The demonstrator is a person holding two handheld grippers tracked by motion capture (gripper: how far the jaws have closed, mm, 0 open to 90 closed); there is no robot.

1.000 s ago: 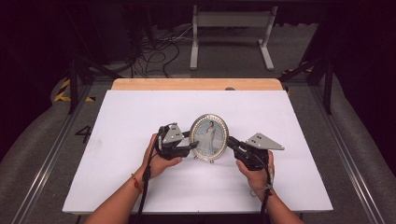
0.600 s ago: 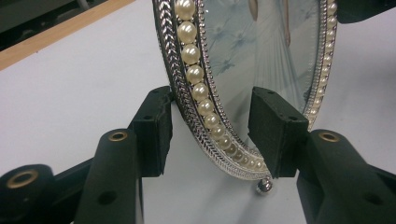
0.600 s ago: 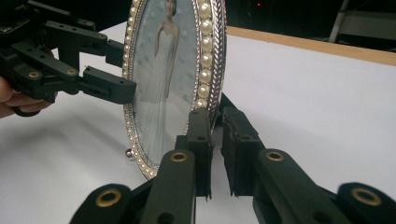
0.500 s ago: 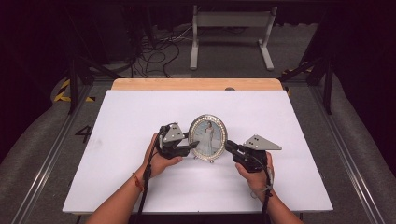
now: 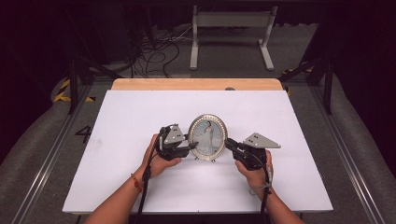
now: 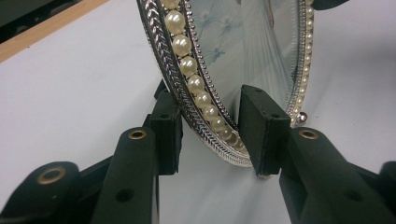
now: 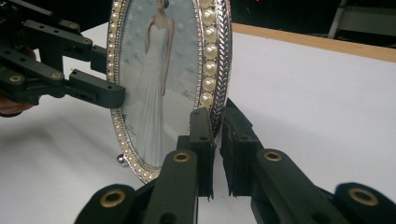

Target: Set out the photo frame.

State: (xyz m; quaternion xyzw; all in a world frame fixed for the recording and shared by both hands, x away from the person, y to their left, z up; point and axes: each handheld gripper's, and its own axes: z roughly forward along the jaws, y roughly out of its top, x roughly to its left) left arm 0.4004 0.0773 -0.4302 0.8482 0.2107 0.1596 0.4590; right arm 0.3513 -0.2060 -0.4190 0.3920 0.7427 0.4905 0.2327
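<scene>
We steady the oval picture frame (image 5: 207, 136) upright, right gripper (image 7: 214, 140) pinching its edge, left gripper (image 6: 210, 135) closing around (not yet pinching) the opposite rim; next, a firm pinch

White table (image 5: 140, 116), grey floor (image 5: 37, 154), dark room, cables (image 5: 149, 51)

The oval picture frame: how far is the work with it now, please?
Done: the picture frame stands upright on the white table, and the right gripper is shut on its edge. In hand: the left gripper has its jaws around the opposite edge and has just been closing; a gap shows. Left: finishing that grip, then probably moving the frame.
</scene>
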